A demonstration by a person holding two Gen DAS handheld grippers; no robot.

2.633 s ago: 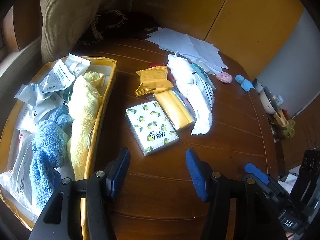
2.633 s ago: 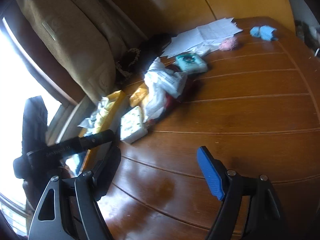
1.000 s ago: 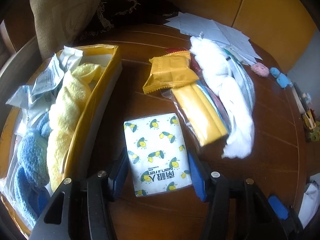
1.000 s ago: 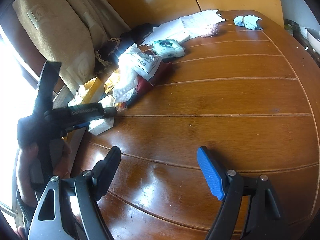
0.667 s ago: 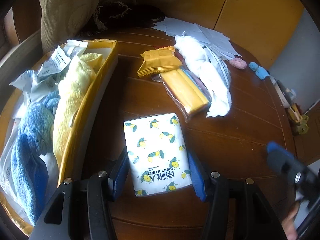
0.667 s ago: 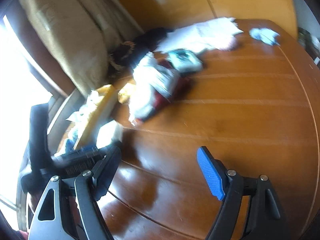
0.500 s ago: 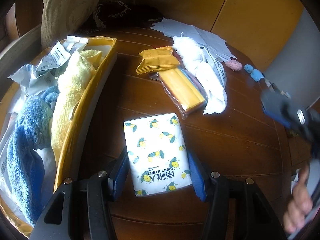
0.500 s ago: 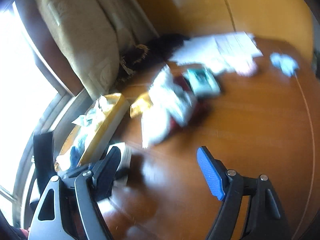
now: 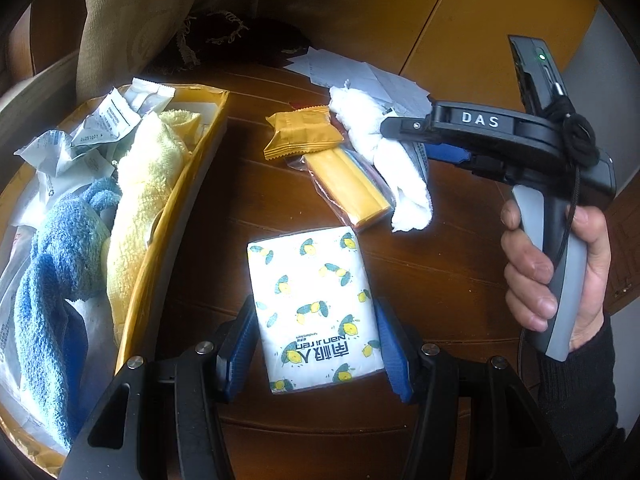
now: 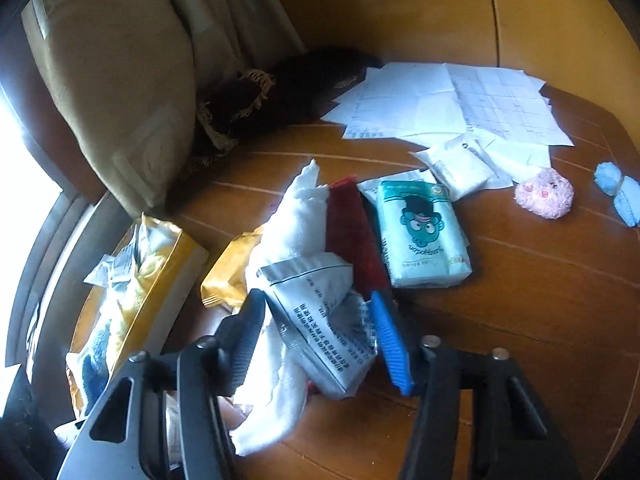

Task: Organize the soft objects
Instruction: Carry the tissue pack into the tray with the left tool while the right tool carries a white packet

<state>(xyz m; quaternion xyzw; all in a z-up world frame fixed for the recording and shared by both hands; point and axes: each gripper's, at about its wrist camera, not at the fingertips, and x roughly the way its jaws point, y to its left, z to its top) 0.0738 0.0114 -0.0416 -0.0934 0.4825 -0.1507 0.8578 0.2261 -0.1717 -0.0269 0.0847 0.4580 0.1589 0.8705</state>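
Left fingers [image 9: 240,344] clamp a lemon-print tissue pack [image 9: 314,306]; right fingers [image 10: 390,342], body marked "DAS", closing around a printed sachet [image 10: 322,336].

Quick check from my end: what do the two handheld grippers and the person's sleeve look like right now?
Both grippers have black, triangular-cutout finger frames with silver bolts and ribbed blue pads: the left gripper and the right gripper. From the left camera, the right one shows a black body lettered DAS, a grey handle, a green light and a black cord. The sleeve is black knit.
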